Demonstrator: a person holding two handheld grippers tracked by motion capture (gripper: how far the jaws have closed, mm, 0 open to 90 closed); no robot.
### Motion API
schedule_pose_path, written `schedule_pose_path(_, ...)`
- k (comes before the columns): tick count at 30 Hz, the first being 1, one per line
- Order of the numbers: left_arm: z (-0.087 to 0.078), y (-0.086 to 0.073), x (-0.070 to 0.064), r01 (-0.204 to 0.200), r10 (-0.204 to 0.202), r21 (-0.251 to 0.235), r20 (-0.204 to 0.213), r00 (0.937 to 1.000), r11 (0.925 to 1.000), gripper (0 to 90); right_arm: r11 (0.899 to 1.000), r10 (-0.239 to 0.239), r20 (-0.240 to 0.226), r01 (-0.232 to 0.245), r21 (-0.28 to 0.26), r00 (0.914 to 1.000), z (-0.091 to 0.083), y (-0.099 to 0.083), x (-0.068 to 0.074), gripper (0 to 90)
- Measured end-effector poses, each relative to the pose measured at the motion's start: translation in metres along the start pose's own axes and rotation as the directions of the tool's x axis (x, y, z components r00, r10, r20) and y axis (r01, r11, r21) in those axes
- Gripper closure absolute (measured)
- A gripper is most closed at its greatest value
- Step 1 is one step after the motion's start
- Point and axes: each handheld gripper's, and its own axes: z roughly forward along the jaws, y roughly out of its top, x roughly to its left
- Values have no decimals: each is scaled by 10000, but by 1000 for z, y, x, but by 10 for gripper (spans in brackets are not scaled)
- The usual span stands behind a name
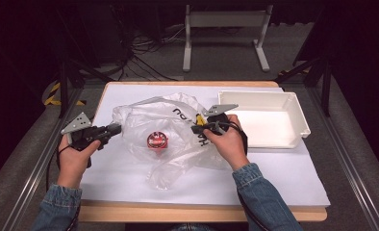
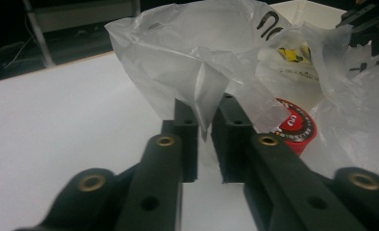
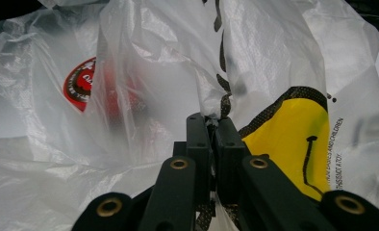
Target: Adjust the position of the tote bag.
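The thin translucent white plastic bag with black lettering and a yellow smiley print lies crumpled in the middle of the white-covered table, and inside it, seen through the film, sits a small round red-lidded container. I am holding the bag by two sides: my left gripper is pinched on a fold of film at the bag's left edge, the jaws nearly together with the plastic drawn up between them, and my right gripper is clamped tight on a bunch of film at the bag's right side, just beside the yellow print. The container rests on the table between my two grips, apart from both, nearer the left one. I judge this to be the step of spreading the bag's mouth to get the container out. Next I would need to pull the two holds apart and lift gently, since the film could tear or slip. The empty white rectangular plastic tray waits beyond my right hand.
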Motion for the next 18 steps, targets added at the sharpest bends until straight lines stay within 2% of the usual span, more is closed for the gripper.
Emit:
schedule_pose_path(3, 4, -5, 6, 237, -234, 166, -146, 9996, 9996, 868, 9998, 111, 143, -113, 136, 9998, 5, -2, -3, 870)
schedule_pose_path(8, 13, -14, 12, 411, -393, 536, -341, 9986, 9977, 879, 9987, 288, 475, -307, 402, 9985, 15, -7, -8, 866)
schedule_pose_path(9, 14, -15, 13, 408, -385, 618, -377, 9985, 9973, 883, 9985, 271, 542, -296, 467, 9982, 17, -8, -9, 865)
schedule_pose_path(11, 18, -18, 14, 366, -321, 865, -526, 9981, 9956, 892, 9971, 24, 977, -98, 752, 9952, 20, -9, -9, 864)
schedule_pose_path(13, 21, -21, 15, 258, -190, 1090, -624, 9979, 9937, 894, 9961, -33, 1091, -64, 881, 9940, 23, -11, -10, 863)
schedule_pose_path(18, 25, -25, 16, 312, -230, 1304, -638, 9977, 9910, 896, 9931, -24, 1373, -138, 1167, 9905, 28, -14, -12, 862)
